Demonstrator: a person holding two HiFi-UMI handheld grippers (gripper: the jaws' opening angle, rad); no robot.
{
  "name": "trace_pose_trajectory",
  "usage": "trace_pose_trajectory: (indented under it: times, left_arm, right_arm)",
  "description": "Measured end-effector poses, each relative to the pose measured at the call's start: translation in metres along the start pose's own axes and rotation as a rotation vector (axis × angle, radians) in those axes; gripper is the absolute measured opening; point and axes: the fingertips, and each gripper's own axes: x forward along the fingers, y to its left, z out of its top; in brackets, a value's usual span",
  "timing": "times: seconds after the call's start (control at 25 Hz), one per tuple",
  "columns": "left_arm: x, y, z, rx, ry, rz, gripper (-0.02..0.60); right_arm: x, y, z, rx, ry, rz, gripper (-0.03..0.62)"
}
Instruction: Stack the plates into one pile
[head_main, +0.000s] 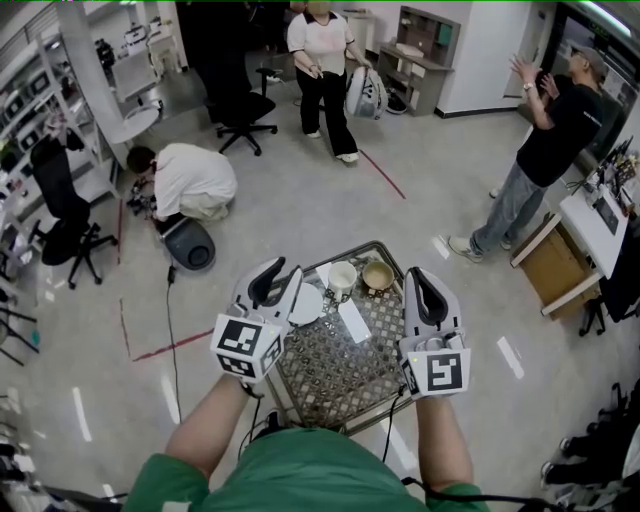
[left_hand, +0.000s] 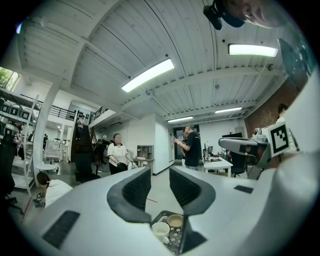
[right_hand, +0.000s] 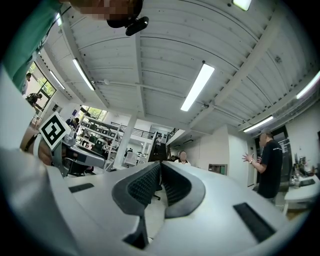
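Head view: a person stood over a small table (head_main: 335, 382) with a patterned top, 1 gripper in each hand, both roughly level above its near half. The left gripper (head_main: 278, 282) was released, its jaws parted with only air between them. Through that gap, the left gripper view showed a white cup (left_hand: 161, 230) and a tan bowl (left_hand: 175, 220) below and ahead of the tips. The right gripper (head_main: 420, 285) was clenched on nothing, its 2 pads almost meeting in the right gripper view.

Task's thing: 1 round white plate (head_main: 308, 304) lay just to the right of the left gripper's tips, partly covered by them and close to the table edge on that side. Whether it was 1 plate or several already piled could not be told. A flat white rectangular piece (head_main: 353, 320), of uncertain kind, lay between the 2 grippers.

Likely hazards, as judged from this layout:
- The plate looked thin and lay flat, so level jaws could ride over its rim or merely push it.
- A push away from the left gripper would drive it into the cup just beyond, and a push sideways could send it off the near edge.
- The cup and bowl stood beyond both sets of tips, where a long reach could tip them.
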Motion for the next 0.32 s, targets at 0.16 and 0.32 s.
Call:
trace_pose_trajectory:
  times: [0.16,0.32]
  left_arm:
    - [0.005,-0.006,-0.003,0.005,0.005,0.003,0.127]
    - [0.010,-0.013,-0.006,0.009,0.011,0.008,0.127]
  right_arm:
    - [-0.001,-0.007,-0.005,0.001,-0.003,0.000,0.032]
    - [-0.004,-0.016,-0.008,-0.004,-0.010,0.000,0.032]
